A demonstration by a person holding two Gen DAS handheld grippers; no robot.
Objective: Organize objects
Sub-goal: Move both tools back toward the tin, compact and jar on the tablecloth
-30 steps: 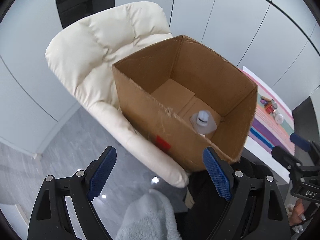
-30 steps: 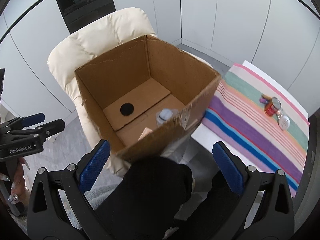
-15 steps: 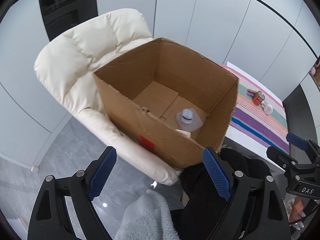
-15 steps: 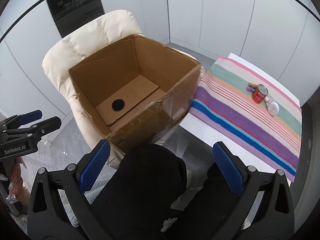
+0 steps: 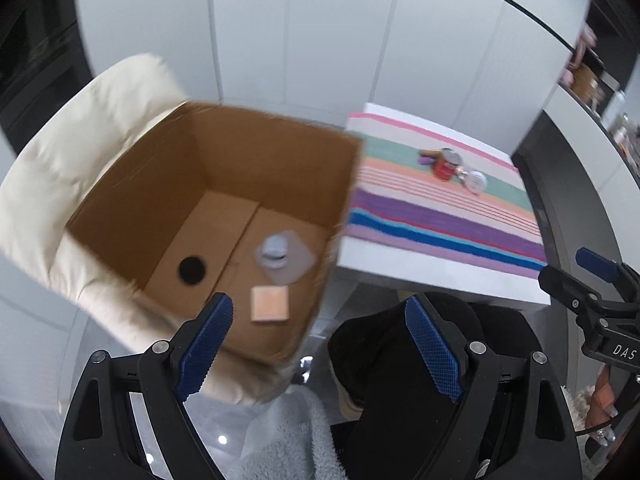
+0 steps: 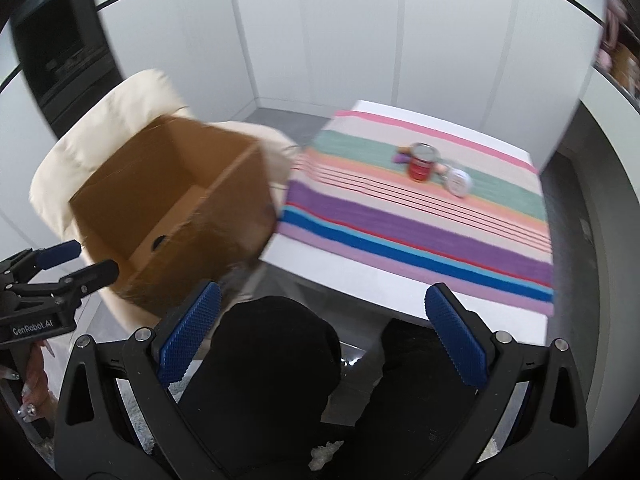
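White cupboards back a striped surface (image 6: pixel 420 216); both grippers (image 5: pixel 320 344) (image 6: pixel 320 336), jaws wide and empty, have swung from box (image 5: pixel 208 200) toward the can (image 6: pixel 421 164) ahead, the likely next pick.

A: What's on the table (image 6: pixel 348 276)?
B: A striped cloth (image 6: pixel 420 216), with a red can (image 6: pixel 421 165) and a white disc (image 6: pixel 458 181) close together.
A: And the tongs (image 6: pixel 320 332)?
B: Wide apart, nothing between. A box (image 6: pixel 180 208) sits on the chair (image 6: pixel 100 128), left.

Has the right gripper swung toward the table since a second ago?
Yes. The right gripper now faces the striped cloth; the cardboard box sits further left in its view.
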